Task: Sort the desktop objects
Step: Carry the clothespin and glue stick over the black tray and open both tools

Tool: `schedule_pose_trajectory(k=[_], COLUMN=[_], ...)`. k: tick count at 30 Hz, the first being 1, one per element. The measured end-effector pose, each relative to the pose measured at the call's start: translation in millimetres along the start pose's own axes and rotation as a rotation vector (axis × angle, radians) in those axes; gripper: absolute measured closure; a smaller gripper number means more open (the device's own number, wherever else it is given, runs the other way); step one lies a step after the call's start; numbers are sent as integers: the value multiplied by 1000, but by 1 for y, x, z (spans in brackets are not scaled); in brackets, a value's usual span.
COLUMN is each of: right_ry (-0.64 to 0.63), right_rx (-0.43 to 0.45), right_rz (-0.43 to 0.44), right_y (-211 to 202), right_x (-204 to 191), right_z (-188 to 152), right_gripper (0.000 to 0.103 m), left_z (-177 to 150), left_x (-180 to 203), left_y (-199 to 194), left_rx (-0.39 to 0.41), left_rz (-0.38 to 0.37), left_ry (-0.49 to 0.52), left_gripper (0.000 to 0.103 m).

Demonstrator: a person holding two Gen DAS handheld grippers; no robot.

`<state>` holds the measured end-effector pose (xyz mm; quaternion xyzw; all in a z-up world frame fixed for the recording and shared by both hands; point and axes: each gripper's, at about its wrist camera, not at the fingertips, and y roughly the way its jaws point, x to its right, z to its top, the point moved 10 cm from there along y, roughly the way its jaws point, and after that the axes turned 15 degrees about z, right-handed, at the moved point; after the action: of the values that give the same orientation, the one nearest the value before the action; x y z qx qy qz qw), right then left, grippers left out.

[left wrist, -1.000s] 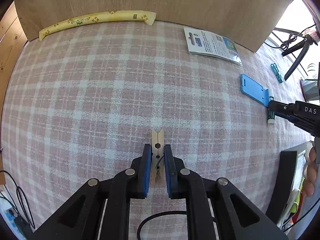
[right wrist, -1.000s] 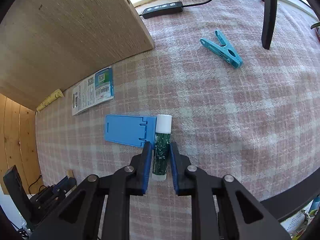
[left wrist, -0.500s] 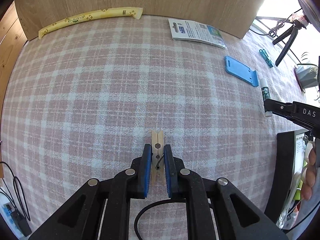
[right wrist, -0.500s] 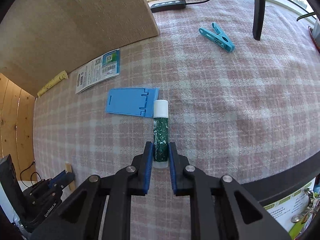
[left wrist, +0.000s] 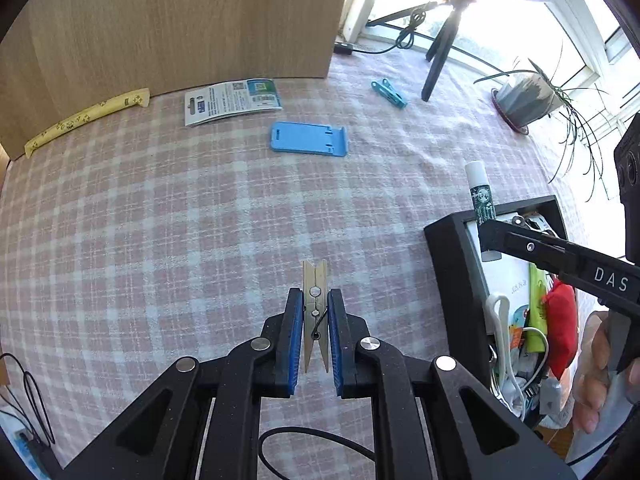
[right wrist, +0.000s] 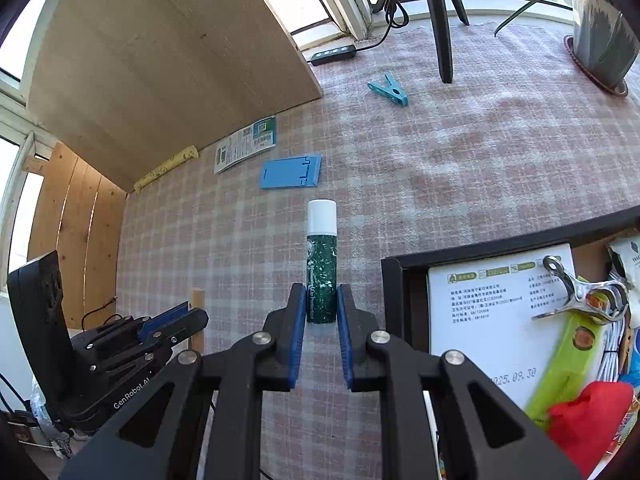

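My left gripper (left wrist: 315, 304) is shut on a wooden clothespin (left wrist: 315, 280) and holds it above the pink plaid tablecloth. My right gripper (right wrist: 321, 300) is shut on a green lip balm tube with a white cap (right wrist: 321, 256) and holds it in the air by the near-left corner of a black storage box (right wrist: 394, 280). In the left wrist view the tube (left wrist: 480, 188) hangs over the box's (left wrist: 452, 256) far rim. A blue phone stand (left wrist: 309, 139), a teal clothespin (left wrist: 389, 93), a printed packet (left wrist: 232, 100) and a yellow strip (left wrist: 86, 116) lie on the cloth.
A wooden board (left wrist: 172, 24) stands at the back. A tripod leg (right wrist: 440, 32), a cable with a remote (right wrist: 334, 54) and a potted plant (left wrist: 524, 98) are at the far right. The box holds a card, a metal clip (right wrist: 580, 296), cords and a red item (right wrist: 588, 412).
Both grippers have lifted and swung right with their objects. The lip balm has left the cloth beside the blue stand and now hangs by the box.
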<state>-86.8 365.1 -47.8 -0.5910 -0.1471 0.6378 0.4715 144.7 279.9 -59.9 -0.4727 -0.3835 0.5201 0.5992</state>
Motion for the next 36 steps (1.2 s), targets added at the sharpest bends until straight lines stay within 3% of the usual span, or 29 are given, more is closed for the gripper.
schedule_pose_trajectory(k=[6, 17, 29, 30, 31, 33, 34, 36], right_ry=[15, 151, 254, 255, 258, 285, 287, 273], right_rx=[78, 213, 280, 281, 275, 259, 269, 278], right_rz=[-33, -171, -236, -236, -231, -229, -230, -236], right_y=[-64, -163, -208, -209, -208, -206, -207, -208], right_x=[23, 108, 160, 161, 162, 164, 163, 159], right_z=[-19, -60, -81, -81, -81, -83, -82, -79], right_gripper=[88, 87, 87, 87, 86, 75, 69, 69], left_z=[2, -41, -51, -50, -49, -48, -47, -44], left_x=[64, 192, 244, 245, 244, 241, 239, 234], left_y=[-26, -57, -66, -65, -63, -62, -62, -62], left_rx=[29, 29, 56, 61, 61, 67, 71, 80], left_rz=[-81, -190, -195, -188, -172, -169, -169, -153], left_ry=[128, 409, 524, 526, 521, 510, 508, 509], left_gripper=[92, 92, 91, 88, 71, 56, 60, 60])
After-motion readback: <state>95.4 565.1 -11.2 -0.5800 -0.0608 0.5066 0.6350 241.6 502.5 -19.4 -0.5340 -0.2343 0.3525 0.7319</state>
